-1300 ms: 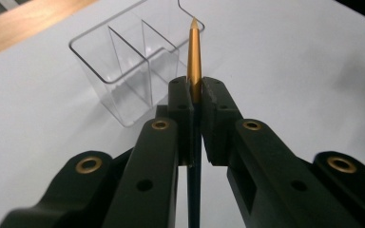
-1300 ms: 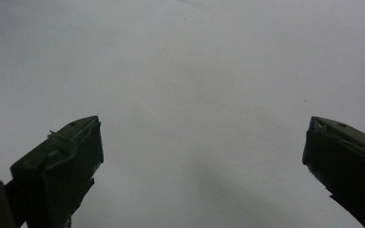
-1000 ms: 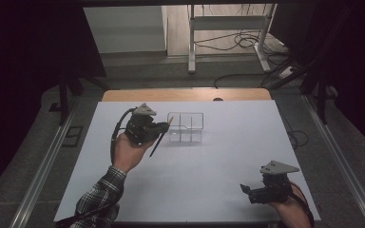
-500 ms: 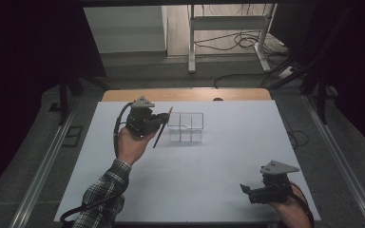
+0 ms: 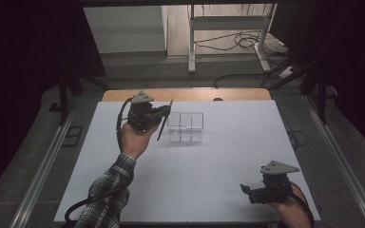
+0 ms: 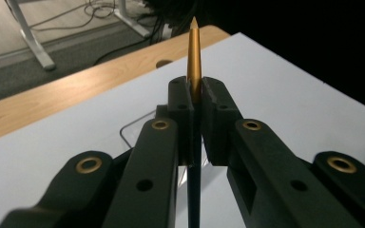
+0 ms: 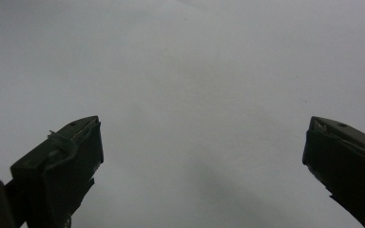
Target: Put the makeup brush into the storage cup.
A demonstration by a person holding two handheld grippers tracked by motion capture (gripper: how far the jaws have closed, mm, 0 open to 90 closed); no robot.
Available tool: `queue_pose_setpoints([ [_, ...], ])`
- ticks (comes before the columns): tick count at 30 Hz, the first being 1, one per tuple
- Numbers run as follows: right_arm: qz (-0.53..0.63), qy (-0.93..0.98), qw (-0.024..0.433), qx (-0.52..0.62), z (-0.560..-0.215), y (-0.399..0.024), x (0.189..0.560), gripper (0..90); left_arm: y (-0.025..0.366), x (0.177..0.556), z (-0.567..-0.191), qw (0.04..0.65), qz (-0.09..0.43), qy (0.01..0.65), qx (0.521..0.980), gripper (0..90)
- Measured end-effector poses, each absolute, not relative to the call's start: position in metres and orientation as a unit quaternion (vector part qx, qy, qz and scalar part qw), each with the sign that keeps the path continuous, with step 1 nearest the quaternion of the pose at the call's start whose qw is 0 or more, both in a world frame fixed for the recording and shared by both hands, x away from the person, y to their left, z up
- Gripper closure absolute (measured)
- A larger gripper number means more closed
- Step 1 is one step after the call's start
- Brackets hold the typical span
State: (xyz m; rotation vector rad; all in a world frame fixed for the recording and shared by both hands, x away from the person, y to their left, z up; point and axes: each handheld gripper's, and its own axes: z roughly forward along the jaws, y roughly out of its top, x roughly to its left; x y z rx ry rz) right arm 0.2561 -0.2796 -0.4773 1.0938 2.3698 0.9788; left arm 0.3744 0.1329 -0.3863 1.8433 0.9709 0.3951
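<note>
Left gripper point(image 5: 164, 112) is hanging above the white table point(image 5: 218, 161), its black fingers point(image 6: 183, 109) pressing together on a thin dark stick with a golden pointed tip point(image 6: 193, 61). In the left gripper view the stick is running up between the two pads, the gold point poking out past the fingertips and the dark shaft dropping away below them. From the high view the stick point(image 5: 164, 120) is slanting, top end leaning toward the far side, lower end clear of the table surface. Just beside it, to its right, a clear plastic tray with divided compartments point(image 5: 186, 127) is sitting on the table; whether the stick is touching its rim cannot be told.

Down at the near right corner, the right gripper point(image 5: 246, 189) is resting low, pointing left across the table. Its fingers point(image 7: 62, 156) are standing wide apart, nothing between them but bare white surface.

Plenty of open table is lying between the two grippers, which are well apart. The tray is sitting near the far edge, where a strip of light wood point(image 5: 190, 94) is showing beyond the white top. The right gripper is sitting close to the near edge and not far from the right edge.
</note>
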Motion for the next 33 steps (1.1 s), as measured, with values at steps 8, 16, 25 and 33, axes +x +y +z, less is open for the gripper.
queue_pose_setpoints([
  [8,0.346,0.837,0.176,0.386,-0.477,-0.280,0.256,0.0,0.132,0.381,-0.386,0.504,0.172,0.400,0.746,84.4],
  [16,0.347,0.837,0.175,0.385,-0.477,-0.280,0.256,0.0,0.130,0.387,-0.386,0.517,0.178,0.395,0.738,84.5],
  [25,0.347,0.838,0.175,0.383,-0.477,-0.280,0.256,0.0,0.122,0.394,-0.386,0.519,0.193,0.387,0.737,84.5],
  [33,0.347,0.839,0.174,0.382,-0.477,-0.279,0.256,0.0,0.120,0.401,-0.389,0.522,0.203,0.390,0.731,84.5],
])
